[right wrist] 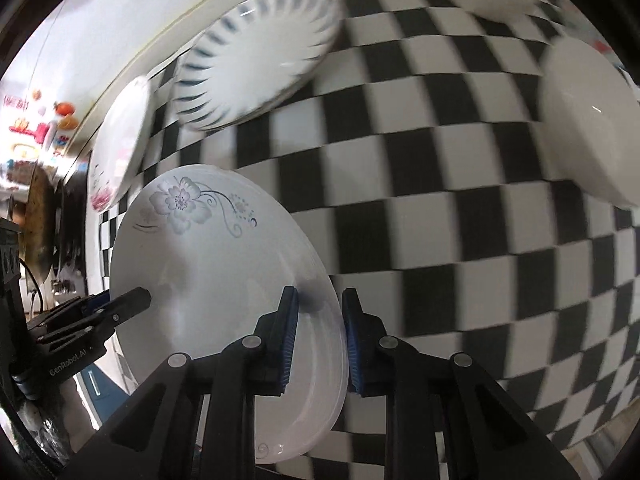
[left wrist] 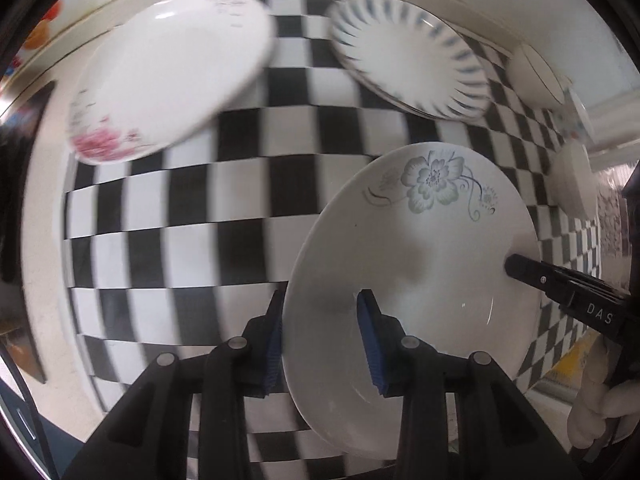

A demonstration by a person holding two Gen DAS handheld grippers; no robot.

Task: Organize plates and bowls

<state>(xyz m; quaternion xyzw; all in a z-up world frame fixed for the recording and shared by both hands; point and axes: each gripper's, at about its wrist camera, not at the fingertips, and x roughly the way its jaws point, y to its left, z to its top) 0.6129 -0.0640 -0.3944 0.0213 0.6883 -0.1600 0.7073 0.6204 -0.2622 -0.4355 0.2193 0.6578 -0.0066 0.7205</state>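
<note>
A white plate with a grey-blue flower (left wrist: 424, 264) is held above the checkered tabletop (left wrist: 240, 220) by both grippers. My left gripper (left wrist: 320, 344) is shut on its left rim, blue pads on either side. My right gripper (right wrist: 318, 344) is shut on the opposite rim of the same plate (right wrist: 208, 264). Each gripper shows in the other's view: the right one (left wrist: 560, 284) and the left one (right wrist: 108, 312). A plate with pink flowers (left wrist: 168, 76) and a blue-striped plate (left wrist: 408, 52) lie further back.
White bowls (left wrist: 576, 180) sit at the right side of the table, one large in the right wrist view (right wrist: 588, 124). The striped plate (right wrist: 256, 56) and pink-flower plate (right wrist: 116, 144) lie near the table's far edge by a white wall.
</note>
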